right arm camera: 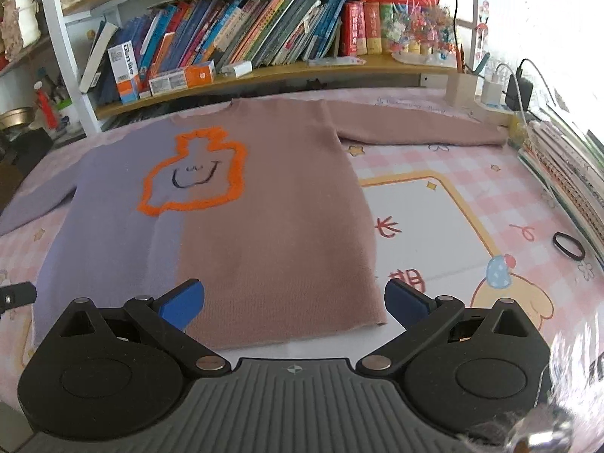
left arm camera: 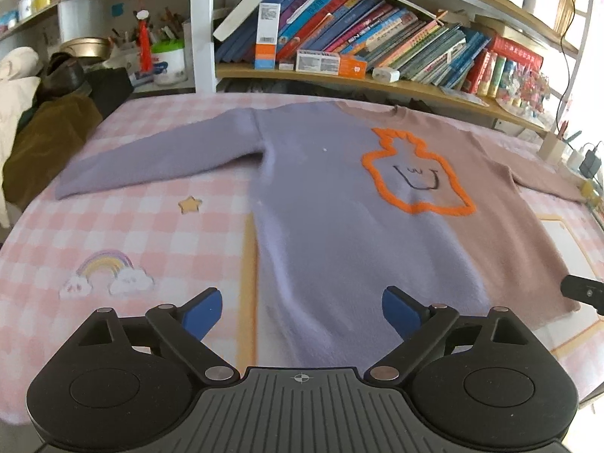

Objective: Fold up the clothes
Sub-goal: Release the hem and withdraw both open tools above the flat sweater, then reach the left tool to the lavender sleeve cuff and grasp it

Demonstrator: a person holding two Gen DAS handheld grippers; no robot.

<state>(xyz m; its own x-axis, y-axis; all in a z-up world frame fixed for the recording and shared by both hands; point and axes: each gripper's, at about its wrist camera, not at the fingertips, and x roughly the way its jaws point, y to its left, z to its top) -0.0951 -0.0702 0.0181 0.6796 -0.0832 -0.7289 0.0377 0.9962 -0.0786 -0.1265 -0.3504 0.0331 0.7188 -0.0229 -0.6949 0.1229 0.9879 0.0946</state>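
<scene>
Left gripper (left arm camera: 302, 311), fingers wide apart and empty, hovers at the hem of the sweater (left arm camera: 339, 196), which lies flat on the table (left arm camera: 124, 234), collar away. Right gripper (right arm camera: 294, 302), equally spread and empty, seems just short of the hem's right corner.

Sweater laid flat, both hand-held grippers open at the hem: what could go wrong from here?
1. The sweater is thick and fuzzy; the right hand-held gripper or the left hand-held gripper may pinch only the top layer, so the fold could drag unevenly.
2. The pink sleeve ends close to the chargers; swinging it inward could snag them.
3. The hair tie lies nearby and could get swept.
</scene>
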